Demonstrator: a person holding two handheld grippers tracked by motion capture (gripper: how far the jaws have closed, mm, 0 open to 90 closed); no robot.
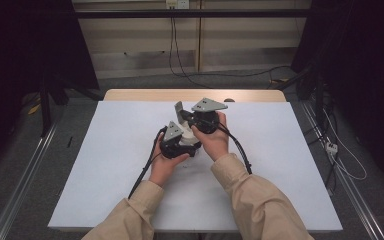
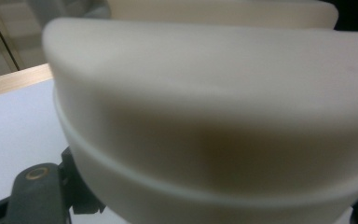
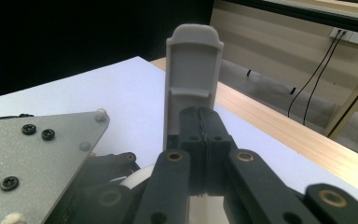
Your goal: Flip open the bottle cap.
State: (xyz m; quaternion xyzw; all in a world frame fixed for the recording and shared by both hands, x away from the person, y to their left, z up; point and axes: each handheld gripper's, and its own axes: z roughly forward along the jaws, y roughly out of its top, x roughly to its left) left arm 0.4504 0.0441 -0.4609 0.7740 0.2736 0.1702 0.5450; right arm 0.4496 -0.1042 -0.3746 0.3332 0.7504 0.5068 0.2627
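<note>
Near the table's (image 1: 105,165) middle, the left gripper (image 1: 176,136) holds a cream rounded piece (image 2: 214,116), jaws closed against it; the piece sits just in front of its camera. Just beyond and to the right, the right gripper (image 1: 190,116) stands closed on a grey flat clip (image 3: 193,74), which rises upright above the pinched jaws. Both hands almost touch.

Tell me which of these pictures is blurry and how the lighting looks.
Left gripper view: the cream tub sits too close and is soft, with a brownish shadow across its middle. Right gripper view: the grey flat piece is sharp, the background at left black. High view: the white table is evenly lit, its surroundings dark.
</note>
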